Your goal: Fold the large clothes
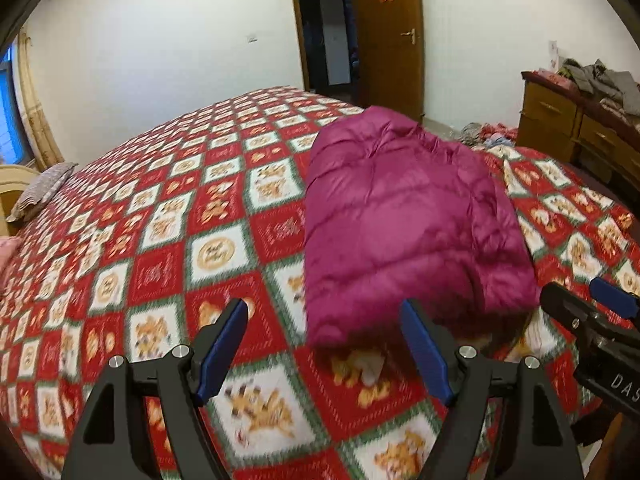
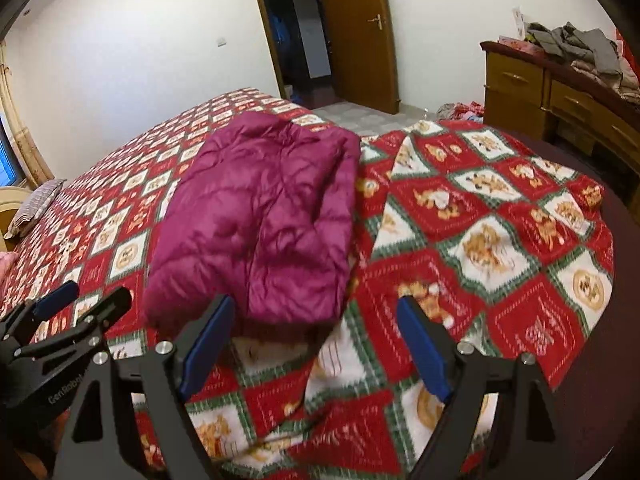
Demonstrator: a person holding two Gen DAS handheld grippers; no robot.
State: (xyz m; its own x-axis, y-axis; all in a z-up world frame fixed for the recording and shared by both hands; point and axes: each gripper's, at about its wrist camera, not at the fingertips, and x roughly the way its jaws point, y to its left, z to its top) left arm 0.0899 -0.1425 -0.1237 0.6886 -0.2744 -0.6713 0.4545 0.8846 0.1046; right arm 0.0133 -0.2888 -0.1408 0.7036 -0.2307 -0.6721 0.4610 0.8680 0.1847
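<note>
A: Item one, the jacket [image 1: 404, 216]. Where is it?

B: Magenta, puffy, lying on the bed [image 1: 160, 208] near the front edge. I see it folded into a compact oblong, sleeves tucked out of sight, one end toward me and the other toward the door [image 1: 388, 36].

A: Item two, tools.

B: Left gripper [image 1: 324, 354]: jaws wide apart, nothing between them, only bedspread below. Right gripper [image 2: 314, 354]: also spread wide and empty; the jacket's near end sits just beyond its left finger, not touched. Neither has hold of anything.

A: Progress?

B: I judge this garment done or nearly so. The bundle looks tidy, with no loose flap showing from either camera. Whether one more fold is wanted, I cannot tell.

A: Remaining stock?

B: Clothes [image 2: 576, 46] heaped on the dresser [image 2: 516, 80], more on the floor beside it. If those count, most of the job is left.
</note>
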